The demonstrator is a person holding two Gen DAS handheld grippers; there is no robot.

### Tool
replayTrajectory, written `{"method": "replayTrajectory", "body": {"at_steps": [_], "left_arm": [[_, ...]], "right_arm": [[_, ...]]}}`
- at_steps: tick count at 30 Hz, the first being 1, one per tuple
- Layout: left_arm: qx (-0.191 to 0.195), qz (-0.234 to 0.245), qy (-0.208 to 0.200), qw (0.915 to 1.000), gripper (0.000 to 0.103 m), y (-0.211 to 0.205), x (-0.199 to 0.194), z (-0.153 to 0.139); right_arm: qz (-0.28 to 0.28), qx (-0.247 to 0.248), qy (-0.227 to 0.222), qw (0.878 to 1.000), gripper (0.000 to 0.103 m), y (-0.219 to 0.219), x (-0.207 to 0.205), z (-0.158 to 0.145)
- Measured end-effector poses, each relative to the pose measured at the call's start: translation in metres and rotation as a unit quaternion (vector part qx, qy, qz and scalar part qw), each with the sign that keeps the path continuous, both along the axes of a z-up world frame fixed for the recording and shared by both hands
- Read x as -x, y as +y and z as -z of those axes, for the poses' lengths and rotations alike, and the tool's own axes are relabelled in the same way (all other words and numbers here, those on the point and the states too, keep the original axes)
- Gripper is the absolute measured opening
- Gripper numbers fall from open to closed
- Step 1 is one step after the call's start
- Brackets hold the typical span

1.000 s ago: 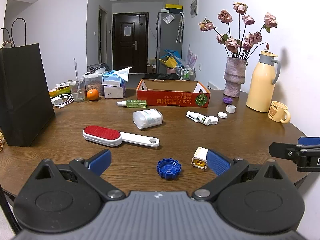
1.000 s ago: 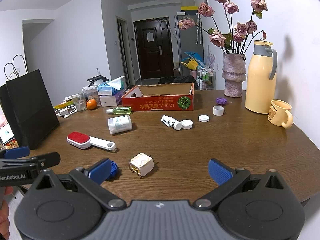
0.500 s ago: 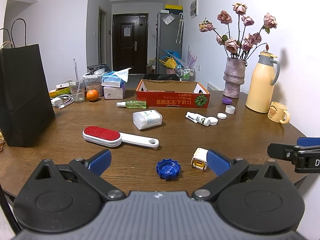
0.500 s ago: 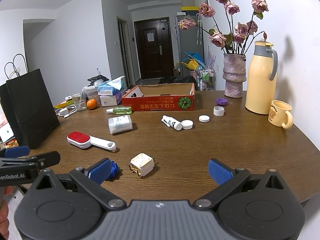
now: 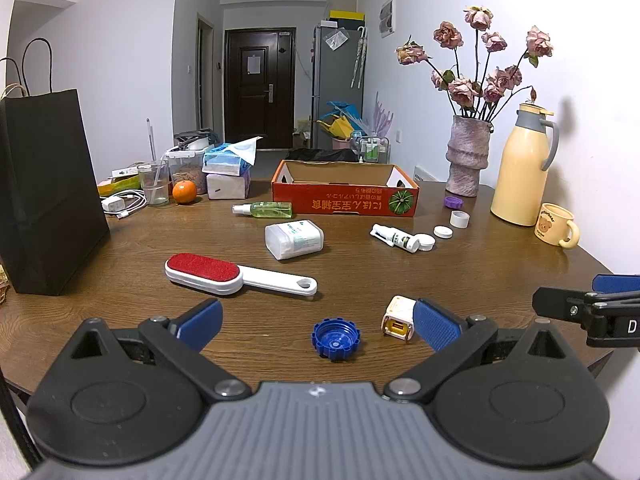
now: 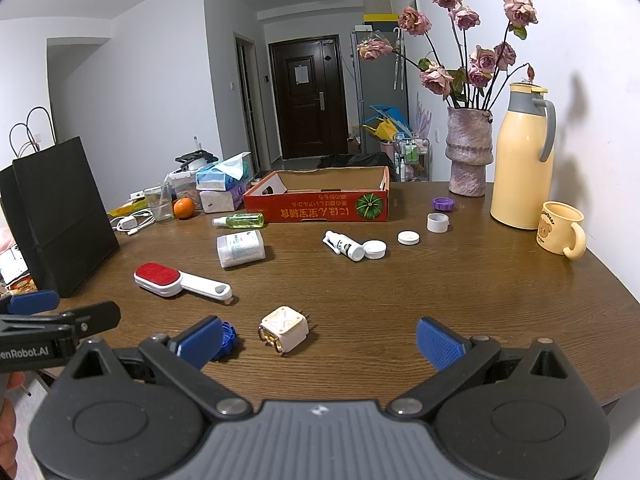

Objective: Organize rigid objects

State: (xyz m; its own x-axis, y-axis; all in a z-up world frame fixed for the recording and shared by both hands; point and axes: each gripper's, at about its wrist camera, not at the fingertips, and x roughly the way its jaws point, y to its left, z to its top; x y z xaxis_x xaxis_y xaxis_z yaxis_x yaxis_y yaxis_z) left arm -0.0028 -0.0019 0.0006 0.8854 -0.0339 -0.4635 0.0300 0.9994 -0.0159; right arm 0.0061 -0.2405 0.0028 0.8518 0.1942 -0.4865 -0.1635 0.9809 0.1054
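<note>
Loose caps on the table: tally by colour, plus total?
Blue ridged plastic cap: 1
Purple ridged plastic cap: 1
White plastic caps: 3 (tall ring-shaped, flat round, round one beside the small white bottle)
Total: 5

Both views are taken from low behind a claw, along its fingers, across the counter (image 5: pixel 480 272) toward the far dark door. In the left wrist view, the left claw (image 5: pixel 316 318) fills the foreground, with the blue cap (image 5: pixel 336 338) close ahead between its fingers; the right claw (image 5: pixel 588 300) intrudes at the right edge. The right wrist view is set further right: the left claw (image 6: pixel 60 316) is seen at its left edge beside the right claw (image 6: pixel 320 340). The red box (image 5: pixel 346 196), far ahead, and the cap are shared by both.
</note>
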Motion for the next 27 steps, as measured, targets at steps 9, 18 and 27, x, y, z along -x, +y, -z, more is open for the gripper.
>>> {"method": "replayTrajectory", "body": {"at_steps": [9, 18, 27], "left_arm": [[0.0, 0.0, -0.001, 1.0, 0.103, -0.0001, 0.0002, -0.0002], [0.0, 0.001, -0.001, 1.0, 0.103, -0.0008, 0.0004, -0.0005], [-0.001, 0.001, -0.001, 1.0, 0.103, -0.0024, 0.0006, -0.0015]], "right_arm": [[0.0, 0.001, 0.0, 1.0, 0.103, 0.0001, -0.0002, 0.0004], [0.0, 0.001, 0.0, 1.0, 0.103, 0.0003, -0.0003, 0.0007], [-0.001, 0.001, 0.0, 1.0, 0.103, 0.0013, -0.0003, 0.0007]]}}
